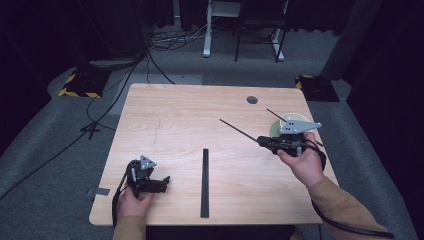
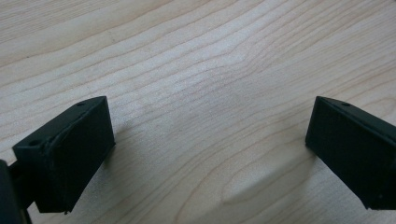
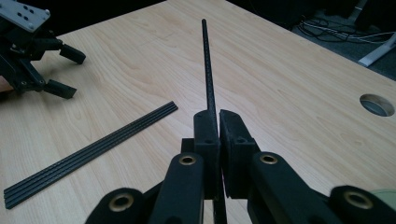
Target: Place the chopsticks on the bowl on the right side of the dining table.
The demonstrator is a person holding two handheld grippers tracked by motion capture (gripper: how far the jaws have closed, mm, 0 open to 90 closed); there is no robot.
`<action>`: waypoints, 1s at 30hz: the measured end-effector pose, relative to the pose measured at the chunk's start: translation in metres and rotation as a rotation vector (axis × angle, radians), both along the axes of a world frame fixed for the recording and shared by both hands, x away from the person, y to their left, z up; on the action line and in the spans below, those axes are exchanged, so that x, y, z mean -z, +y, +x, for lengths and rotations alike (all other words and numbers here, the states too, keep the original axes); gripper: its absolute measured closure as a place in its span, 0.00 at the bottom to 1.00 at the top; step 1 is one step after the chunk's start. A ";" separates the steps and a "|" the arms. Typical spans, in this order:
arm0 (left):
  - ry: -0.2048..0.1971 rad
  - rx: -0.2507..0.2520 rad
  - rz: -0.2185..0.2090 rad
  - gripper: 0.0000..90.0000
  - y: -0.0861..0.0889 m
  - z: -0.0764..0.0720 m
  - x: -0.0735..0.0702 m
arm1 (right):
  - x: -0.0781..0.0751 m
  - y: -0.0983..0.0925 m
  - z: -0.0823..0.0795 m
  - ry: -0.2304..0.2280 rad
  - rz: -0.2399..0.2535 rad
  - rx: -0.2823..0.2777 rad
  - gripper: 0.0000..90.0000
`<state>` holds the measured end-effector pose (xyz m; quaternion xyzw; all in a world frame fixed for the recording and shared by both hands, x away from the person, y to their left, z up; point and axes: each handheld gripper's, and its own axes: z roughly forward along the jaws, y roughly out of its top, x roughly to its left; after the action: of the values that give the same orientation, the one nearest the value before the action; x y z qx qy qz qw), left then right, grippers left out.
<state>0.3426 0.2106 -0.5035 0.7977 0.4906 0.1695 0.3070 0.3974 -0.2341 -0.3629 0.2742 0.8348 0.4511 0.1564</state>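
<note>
Black rod (image 3: 208,70), thin and long, clamped between the jaws of the right gripper (image 3: 218,122), sticking straight out past the tips and up over the table (image 1: 190,115). Seen from the high view as a dark line (image 1: 239,131) running from the right gripper (image 1: 261,141) toward the table's middle, clear of the wood. Jaws pressed narrow on the rod, pads nearly meeting around it. Right hand (image 1: 302,162) wrapped around the gripper body near the table's right edge, grey plate on top, cable trailing off toward the sleeve. Strip (image 1: 205,182) of flat black bars lying on the table's near middle, between the two grippers, well apart from the rod; shown in the right gripper view as a ribbed band (image 3: 91,154) left of the jaws. Left gripper (image 1: 162,182) resting at the table's near left corner, held by the left hand (image 1: 134,200), jaws spread wide with bare wood between them and nothing gripped (image 2: 208,154). Round hole (image 1: 252,100) in the table's far right part, beyond the right gripper. Pale green round thing (image 1: 276,129) partly hidden under the right gripper; cannot tell what it is.
</note>
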 end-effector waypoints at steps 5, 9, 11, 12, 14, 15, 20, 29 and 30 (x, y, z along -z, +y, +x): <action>-0.003 -0.001 -0.002 0.02 0.000 0.000 0.000 | -0.011 -0.013 0.003 -0.017 0.017 -0.009 0.96; -0.002 -0.001 -0.002 0.02 0.000 0.000 0.000 | -0.019 -0.022 0.005 -0.028 0.014 -0.001 0.96; -0.003 -0.001 -0.001 0.02 0.000 0.000 0.000 | -0.022 -0.027 0.007 -0.030 0.013 0.004 0.96; -0.002 -0.002 -0.001 0.02 0.000 0.000 0.000 | -0.024 -0.029 0.007 -0.032 0.011 0.007 0.96; 0.004 -0.001 -0.005 0.02 0.000 -0.001 0.000 | -0.026 -0.034 0.009 -0.033 0.011 0.012 0.96; 0.005 -0.002 -0.002 0.02 0.000 -0.001 0.000 | -0.026 -0.036 0.010 -0.032 0.012 0.018 0.96; -0.004 -0.009 -0.002 0.02 0.001 -0.002 0.001 | -0.029 -0.048 0.017 -0.038 0.022 0.024 0.96; -0.001 -0.018 -0.005 0.02 0.002 -0.006 0.001 | -0.035 -0.071 0.030 -0.055 0.014 0.036 0.96; 0.001 -0.019 -0.005 0.02 0.002 -0.006 0.000 | -0.035 -0.073 0.031 -0.050 0.018 0.040 0.96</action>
<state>0.3369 0.2122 -0.5040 0.7923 0.4986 0.1709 0.3074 0.4282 -0.3075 -0.3274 0.2812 0.8209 0.4620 0.1836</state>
